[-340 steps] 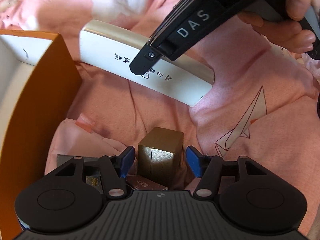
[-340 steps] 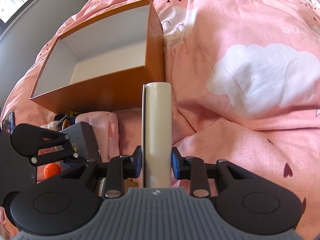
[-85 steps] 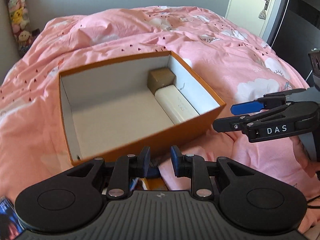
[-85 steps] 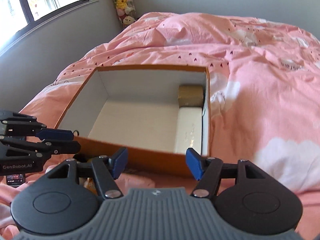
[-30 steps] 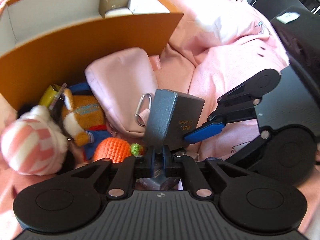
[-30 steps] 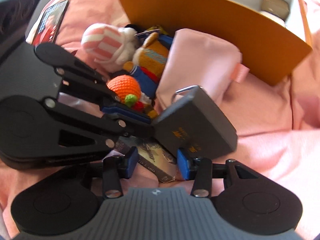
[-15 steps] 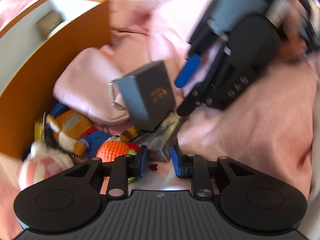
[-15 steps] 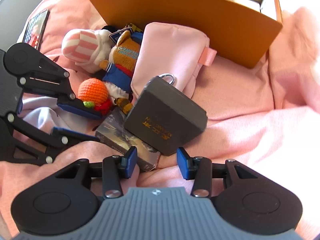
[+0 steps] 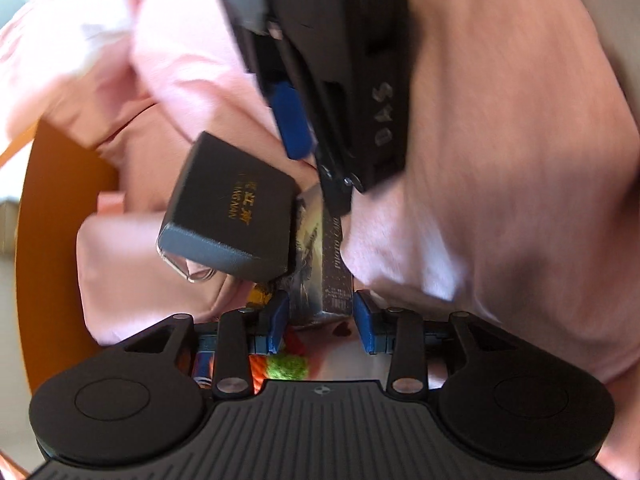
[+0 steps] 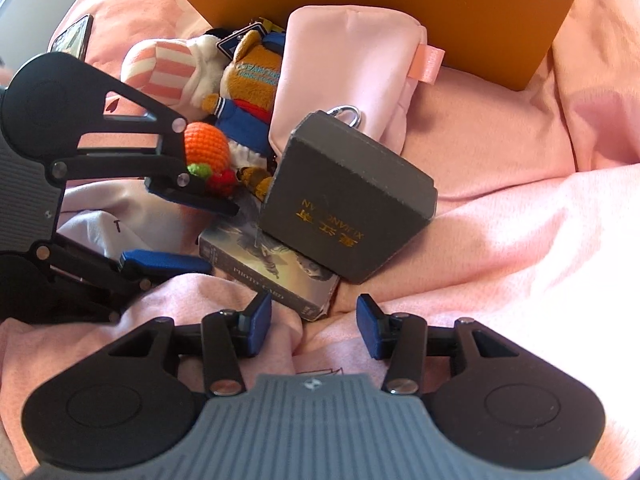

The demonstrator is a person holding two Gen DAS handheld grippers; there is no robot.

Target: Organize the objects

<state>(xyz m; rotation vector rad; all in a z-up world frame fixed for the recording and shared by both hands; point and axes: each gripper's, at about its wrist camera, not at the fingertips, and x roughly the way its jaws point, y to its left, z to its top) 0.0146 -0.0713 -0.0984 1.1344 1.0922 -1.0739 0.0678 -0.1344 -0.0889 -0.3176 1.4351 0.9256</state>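
1. The left hand-held gripper (image 9: 320, 322) has just been opening; its jaws stand apart around the card box (image 10: 268, 276), not squeezing it.
2. The right hand-held gripper (image 10: 312, 326) is apart, holding nothing.
3. The grey box (image 10: 348, 204) leans on the card box on the bed (image 10: 520, 260).

At centre we see a dark grey box (image 10: 352, 204) tilted on a photo card pack (image 10: 268, 276) on the pink bedding (image 10: 520, 260). Behind it lie a pink pouch (image 10: 344, 80), plush toys (image 10: 240, 76) and an orange box (image 10: 400, 4). Our right gripper (image 10: 314, 320) stands open at the bottom; the left gripper (image 10: 192, 228), whose jaws have just been opening, enters from the left with the pack's end between its fingers.
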